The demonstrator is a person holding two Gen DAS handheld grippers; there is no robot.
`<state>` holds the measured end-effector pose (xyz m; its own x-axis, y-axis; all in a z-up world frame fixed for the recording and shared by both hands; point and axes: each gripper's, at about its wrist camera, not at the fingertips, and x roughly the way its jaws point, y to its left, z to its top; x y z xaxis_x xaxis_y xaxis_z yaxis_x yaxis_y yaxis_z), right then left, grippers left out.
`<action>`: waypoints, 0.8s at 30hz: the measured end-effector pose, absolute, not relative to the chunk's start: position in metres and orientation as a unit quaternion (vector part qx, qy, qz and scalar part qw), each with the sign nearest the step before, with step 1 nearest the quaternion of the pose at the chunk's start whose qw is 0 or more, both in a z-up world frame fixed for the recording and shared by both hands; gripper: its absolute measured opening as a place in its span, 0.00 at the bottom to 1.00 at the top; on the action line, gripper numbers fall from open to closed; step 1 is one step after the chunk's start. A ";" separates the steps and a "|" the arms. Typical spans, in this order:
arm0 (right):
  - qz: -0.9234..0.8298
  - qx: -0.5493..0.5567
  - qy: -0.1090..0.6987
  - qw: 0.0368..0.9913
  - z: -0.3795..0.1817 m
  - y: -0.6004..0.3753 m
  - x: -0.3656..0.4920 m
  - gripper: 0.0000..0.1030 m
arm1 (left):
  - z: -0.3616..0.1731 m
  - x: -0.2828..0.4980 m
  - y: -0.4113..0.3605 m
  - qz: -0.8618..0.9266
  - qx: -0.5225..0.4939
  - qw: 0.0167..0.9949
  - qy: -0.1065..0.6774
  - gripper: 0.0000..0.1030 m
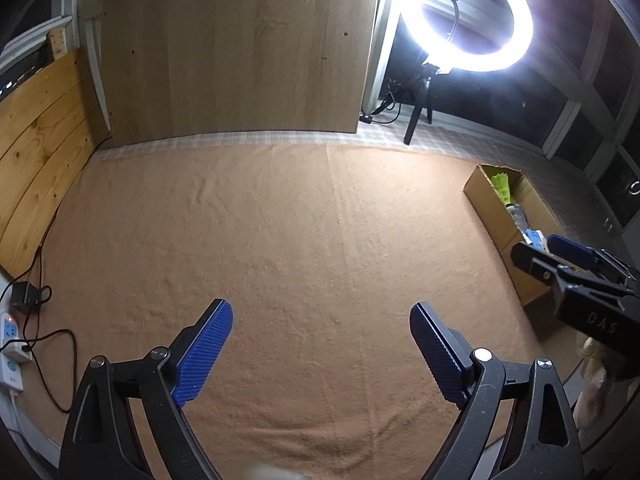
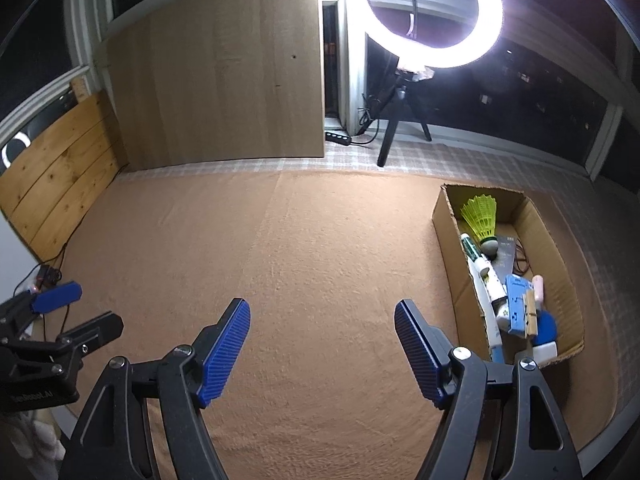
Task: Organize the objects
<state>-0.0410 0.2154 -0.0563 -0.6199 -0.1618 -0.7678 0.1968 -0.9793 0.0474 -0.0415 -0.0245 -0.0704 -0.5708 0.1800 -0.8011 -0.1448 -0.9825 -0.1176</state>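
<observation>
A cardboard box [image 2: 444, 220] lies on the orange towel at the right. It holds a yellow shuttlecock [image 2: 482, 216], a white tube [image 2: 486, 280], a blue item with a wooden clothespin [image 2: 520, 310], a dark packet [image 2: 506, 256] and other small things. The box also shows in the left wrist view [image 1: 490, 200]. My left gripper [image 1: 320, 332] is open and empty over the bare towel; it shows at the left in the right wrist view [image 2: 76, 308]. My right gripper [image 2: 322, 328] is open and empty just left of the box; it shows in the left wrist view [image 1: 552, 252].
An orange towel [image 2: 280, 260] covers the table. A wooden board [image 2: 220, 80] stands at the back, a pine panel [image 2: 60, 180] at the left. A ring light on a tripod [image 2: 432, 12] stands at the back right. A power strip and cables [image 1: 12, 340] lie at the left edge.
</observation>
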 end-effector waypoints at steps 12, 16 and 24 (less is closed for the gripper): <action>-0.900 0.427 0.023 0.085 -0.057 0.214 -0.040 0.69 | -0.077 -0.044 -0.021 0.885 -0.456 0.089 -0.022 0.93; -0.900 0.428 0.023 0.084 -0.057 0.214 -0.039 0.69 | -0.074 -0.043 -0.020 0.887 -0.453 0.087 -0.023 0.93; -0.900 0.428 0.020 0.085 -0.057 0.217 -0.038 0.69 | -0.070 -0.041 -0.015 0.888 -0.450 0.087 -0.019 0.94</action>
